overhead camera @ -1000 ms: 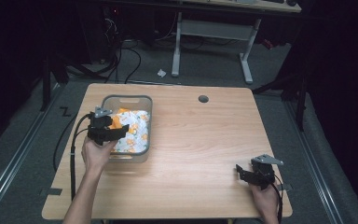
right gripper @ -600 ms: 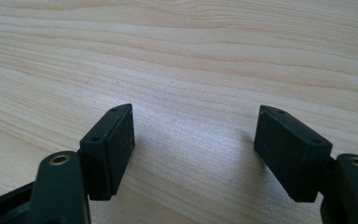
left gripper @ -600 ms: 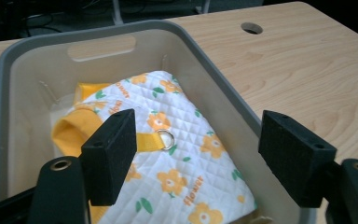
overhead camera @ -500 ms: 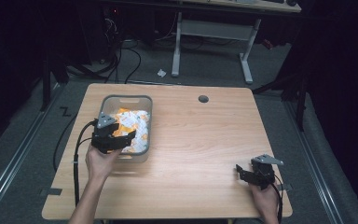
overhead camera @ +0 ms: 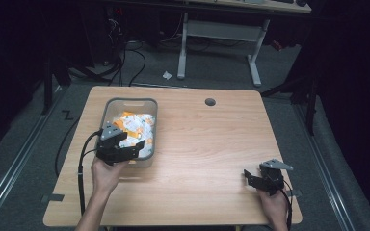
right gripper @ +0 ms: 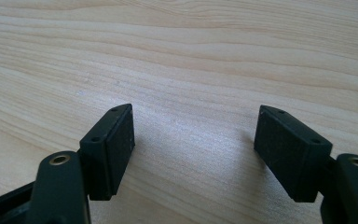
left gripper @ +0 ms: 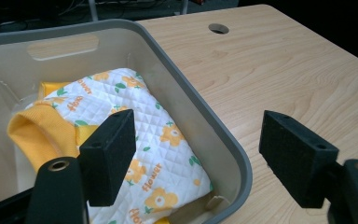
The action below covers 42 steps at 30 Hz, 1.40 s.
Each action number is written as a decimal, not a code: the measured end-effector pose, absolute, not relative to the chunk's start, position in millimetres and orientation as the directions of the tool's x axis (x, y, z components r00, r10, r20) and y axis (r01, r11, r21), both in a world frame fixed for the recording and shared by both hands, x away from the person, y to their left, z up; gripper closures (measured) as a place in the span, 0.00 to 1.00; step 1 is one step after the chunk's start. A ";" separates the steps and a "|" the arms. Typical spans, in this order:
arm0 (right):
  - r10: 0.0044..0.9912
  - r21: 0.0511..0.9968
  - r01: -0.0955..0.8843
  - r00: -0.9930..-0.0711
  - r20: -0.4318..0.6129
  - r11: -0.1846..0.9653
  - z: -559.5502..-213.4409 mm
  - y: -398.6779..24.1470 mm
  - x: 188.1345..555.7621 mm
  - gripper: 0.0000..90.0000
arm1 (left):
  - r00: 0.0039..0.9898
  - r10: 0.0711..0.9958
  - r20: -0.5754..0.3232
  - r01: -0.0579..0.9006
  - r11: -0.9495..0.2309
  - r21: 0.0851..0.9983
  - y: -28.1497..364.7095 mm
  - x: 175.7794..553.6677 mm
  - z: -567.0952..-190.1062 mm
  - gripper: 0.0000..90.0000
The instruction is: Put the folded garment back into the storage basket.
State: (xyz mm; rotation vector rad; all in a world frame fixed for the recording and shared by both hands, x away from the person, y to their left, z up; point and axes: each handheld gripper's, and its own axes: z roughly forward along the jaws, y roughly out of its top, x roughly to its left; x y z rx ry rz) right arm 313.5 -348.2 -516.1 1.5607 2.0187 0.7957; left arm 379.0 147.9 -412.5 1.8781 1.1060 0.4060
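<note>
A grey plastic bin [overhead camera: 107, 111] stands on the wooden tabletop [overhead camera: 207, 149] and serves as the landmark here; inside it lies a quilted white garment [left gripper: 142, 135] with orange flowers, green leaves and yellow ribbed trim, and the word "flower" is printed in orange script across the fabric in at least 3 places in the left gripper view. The left gripper [overhead camera: 134, 149] hovers at the bin's near end, above the rim corner closest to the person; its 2 fingers [left gripper: 109, 156] are spread wide and released, 1 over the garment inside the bin and the other outside the wall over bare wood, with the bin's rim passing between them and nothing pressed by either pad. A cut-out handle slot shows in the bin's far wall, and a round cable hole [overhead camera: 210, 102] sits in the tabletop beyond the bin, toward the far edge. The right gripper [overhead camera: 246, 177] rests well apart from the bin, near the opposite near corner of the tabletop; its fingers [right gripper: 112, 149] are likewise released and wide apart, with bare wood grain between them.
</note>
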 end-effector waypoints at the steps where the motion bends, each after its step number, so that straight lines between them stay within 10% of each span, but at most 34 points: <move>1: 0.969 0.689 0.700 -0.246 -0.012 0.186 -516.0 -348.2 313.5 0.32 | 0.548 0.824 -0.144 0.527 -0.207 0.824 147.2 377.8 -412.6 0.31; 42: 0.969 0.689 0.700 -0.247 -0.013 0.188 -516.1 -348.3 313.6 0.32 | 0.641 0.746 -0.182 0.495 -0.220 0.841 117.0 344.1 -427.7 0.31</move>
